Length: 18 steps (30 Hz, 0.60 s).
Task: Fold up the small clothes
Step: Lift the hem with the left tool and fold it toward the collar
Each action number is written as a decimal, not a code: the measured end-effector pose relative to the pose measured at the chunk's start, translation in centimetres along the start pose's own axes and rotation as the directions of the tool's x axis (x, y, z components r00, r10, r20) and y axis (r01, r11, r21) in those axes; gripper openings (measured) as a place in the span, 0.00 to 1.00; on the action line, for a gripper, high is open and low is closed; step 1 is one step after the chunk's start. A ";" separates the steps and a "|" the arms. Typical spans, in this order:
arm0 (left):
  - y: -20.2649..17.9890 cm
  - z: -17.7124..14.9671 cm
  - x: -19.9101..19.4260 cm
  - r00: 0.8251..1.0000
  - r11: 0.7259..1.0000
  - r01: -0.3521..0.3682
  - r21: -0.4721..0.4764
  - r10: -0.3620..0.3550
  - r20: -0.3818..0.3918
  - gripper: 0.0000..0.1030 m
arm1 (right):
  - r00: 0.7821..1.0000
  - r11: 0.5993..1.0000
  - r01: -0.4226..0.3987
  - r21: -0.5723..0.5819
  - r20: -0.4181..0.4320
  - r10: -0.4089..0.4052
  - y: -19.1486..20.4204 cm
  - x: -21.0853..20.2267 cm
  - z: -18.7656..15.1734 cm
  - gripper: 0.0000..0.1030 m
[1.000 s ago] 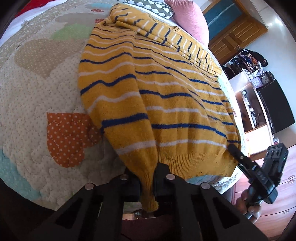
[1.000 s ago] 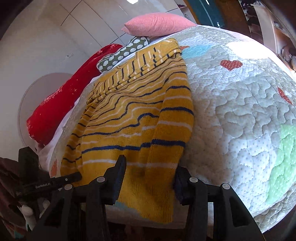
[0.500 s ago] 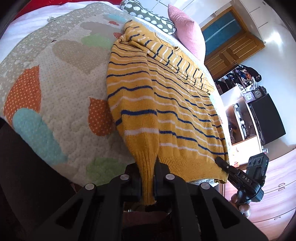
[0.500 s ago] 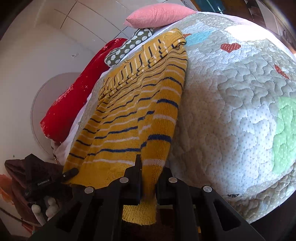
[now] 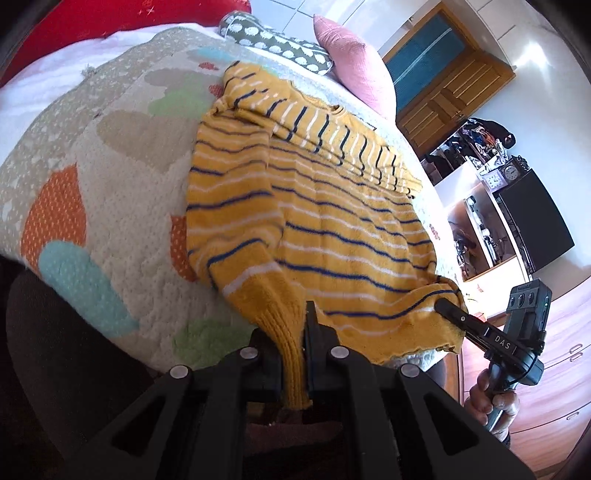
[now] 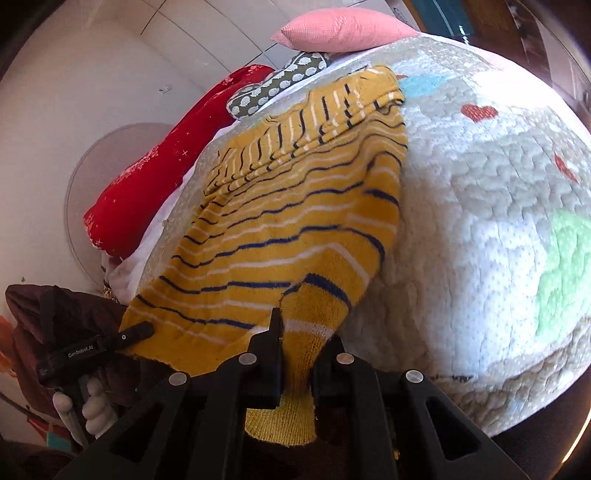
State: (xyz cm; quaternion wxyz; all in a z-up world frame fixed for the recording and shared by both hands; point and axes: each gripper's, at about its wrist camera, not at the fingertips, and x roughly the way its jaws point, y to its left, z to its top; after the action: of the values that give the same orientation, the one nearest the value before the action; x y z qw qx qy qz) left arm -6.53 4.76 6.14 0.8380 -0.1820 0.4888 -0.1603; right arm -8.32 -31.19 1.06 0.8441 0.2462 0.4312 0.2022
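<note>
In the left wrist view, the yellow striped sweater (image 5: 314, 229) lay spread across the quilt (image 5: 110, 221), which carried orange, teal and green heart patches. The sweater's hem hung toward the camera over the quilt's near edge. The left gripper (image 5: 295, 354) was clamped narrowly on a bunched, ribbed corner of that hem, the knit squeezed between both fingers. Beyond the sweater's neck end sat a pink pillow (image 5: 354, 74) and a green spotted cushion (image 5: 280, 44), with a red pillow (image 5: 122, 22) farther left of them. At the sweater's other hem corner, the right gripper (image 5: 448, 308) pinched the fabric edge; its finger bore the white letters "DAS". A hand (image 5: 491, 402) gripped its handle below. Right of the sweater stood wooden cabinet doors (image 5: 443, 99) and a dark screen (image 5: 532, 218) with small clocks beside it.

In the right wrist view, the same sweater (image 6: 295, 221) ran up the quilt (image 6: 480, 221) toward the pink pillow (image 6: 343, 29). The right gripper (image 6: 297, 354) had just closed its jaws and held the hem corner tight, yellow ribbing hanging out below the fingers. At the sweater's left hem corner, the left gripper (image 6: 146, 328) nipped the edge, and its finger read "GenRobot.AI" in white. The red pillow (image 6: 166, 166) lay left of the sweater, along a white wall.
</note>
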 end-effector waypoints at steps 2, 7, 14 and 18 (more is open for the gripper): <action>-0.6 1.8 0.0 0.999 1.000 -0.008 0.020 0.007 0.031 0.08 | 1.000 0.999 0.005 -0.042 0.017 -0.004 1.1 0.5 2.2 0.11; -1.4 7.1 1.3 0.997 1.000 -0.009 0.017 0.008 0.081 0.08 | 0.997 0.998 0.011 -0.059 0.077 -0.006 2.1 2.0 7.7 0.11; -1.6 14.1 4.5 0.997 1.000 -0.016 0.002 0.016 0.077 0.08 | 0.992 1.000 0.004 0.000 0.123 -0.004 1.8 4.2 14.9 0.12; -1.7 18.0 6.6 0.997 1.000 -0.029 0.003 0.029 0.072 0.08 | 0.993 0.999 0.012 0.038 0.120 -0.016 1.2 6.0 18.3 0.12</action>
State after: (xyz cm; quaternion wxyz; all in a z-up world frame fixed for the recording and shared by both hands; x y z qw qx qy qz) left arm 12.27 3.01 10.09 0.8578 -0.1788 0.4604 -0.1425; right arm 10.00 -31.34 7.25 0.8652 0.2706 0.3851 0.1730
